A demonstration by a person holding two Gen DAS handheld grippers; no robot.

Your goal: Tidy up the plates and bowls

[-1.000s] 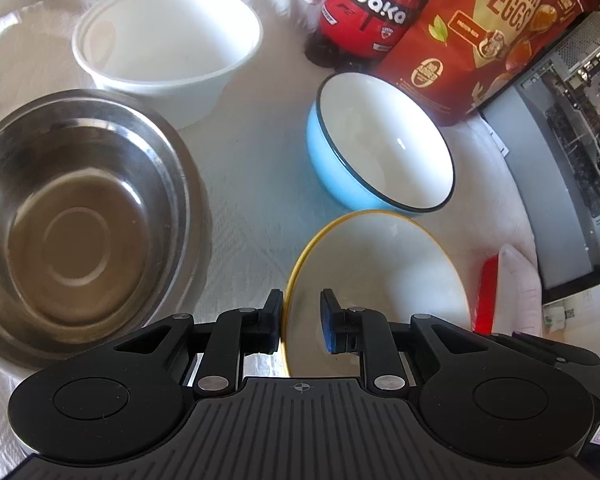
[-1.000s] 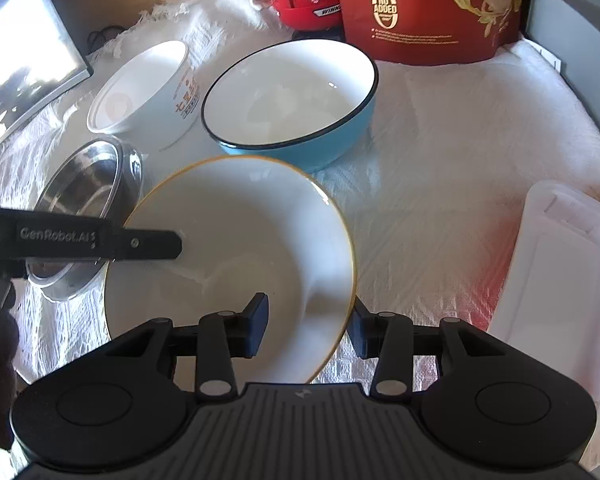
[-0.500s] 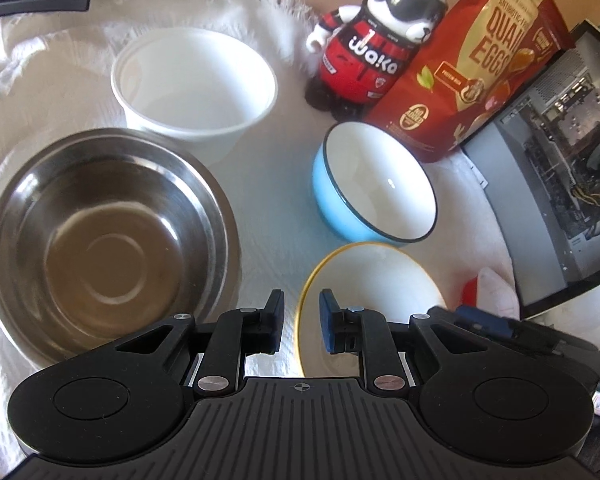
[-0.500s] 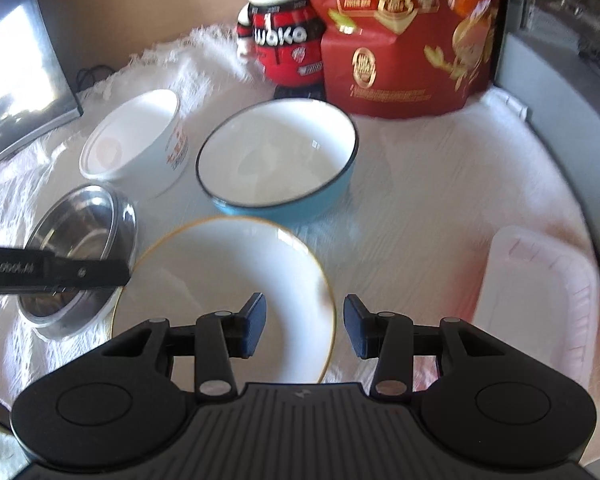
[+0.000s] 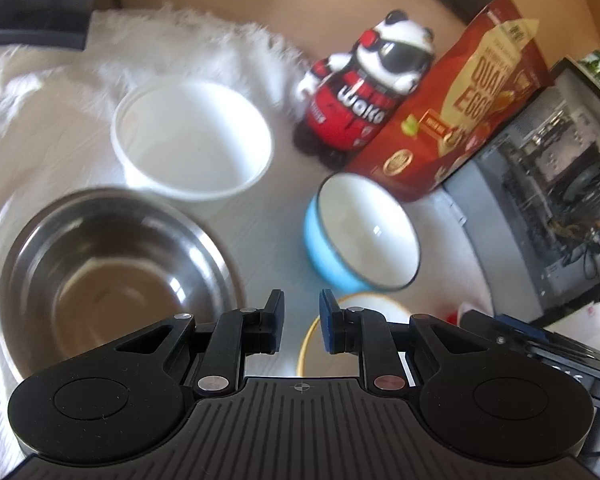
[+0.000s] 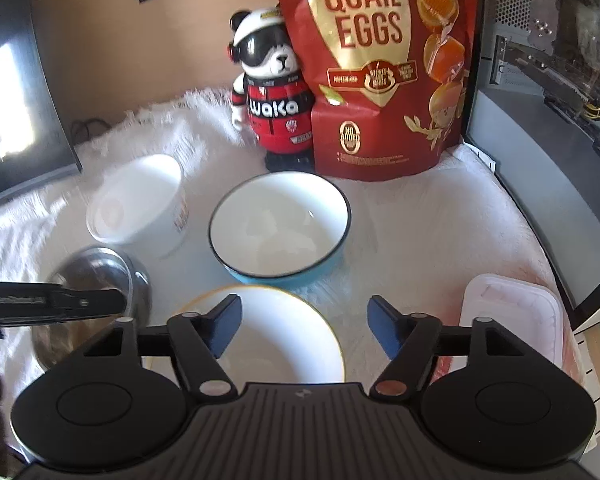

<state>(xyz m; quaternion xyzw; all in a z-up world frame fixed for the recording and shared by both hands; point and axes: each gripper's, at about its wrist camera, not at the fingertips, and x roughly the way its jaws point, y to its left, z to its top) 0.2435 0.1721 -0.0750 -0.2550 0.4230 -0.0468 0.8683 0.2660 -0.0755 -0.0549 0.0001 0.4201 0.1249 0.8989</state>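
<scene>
A white bowl with a yellow rim [image 6: 280, 340] rests on the white cloth, just below both grippers. My right gripper [image 6: 303, 308] hangs above it and its jaws are opening wide; nothing is between them. My left gripper [image 5: 300, 312] shows a narrow gap with nothing in it, and the yellow-rimmed bowl [image 5: 332, 366] lies under it. Beyond stands a blue bowl [image 6: 280, 224] with a white inside. A white bowl [image 6: 140, 204] and a steel bowl [image 5: 112, 280] stand to the left. The left gripper [image 6: 112, 302] reaches in from the left over the steel bowl.
A panda figure [image 6: 274, 112] and a red quail-egg bag [image 6: 380, 68] stand at the back of the cloth. A clear plastic container [image 6: 512, 320] lies at the right, by an open computer case [image 6: 540, 100]. A dark monitor [image 6: 12, 100] stands at the left.
Both grippers have risen and pulled back from the yellow-rimmed bowl, which now sits flat on the cloth. The right jaws have spread wide off its rim.
</scene>
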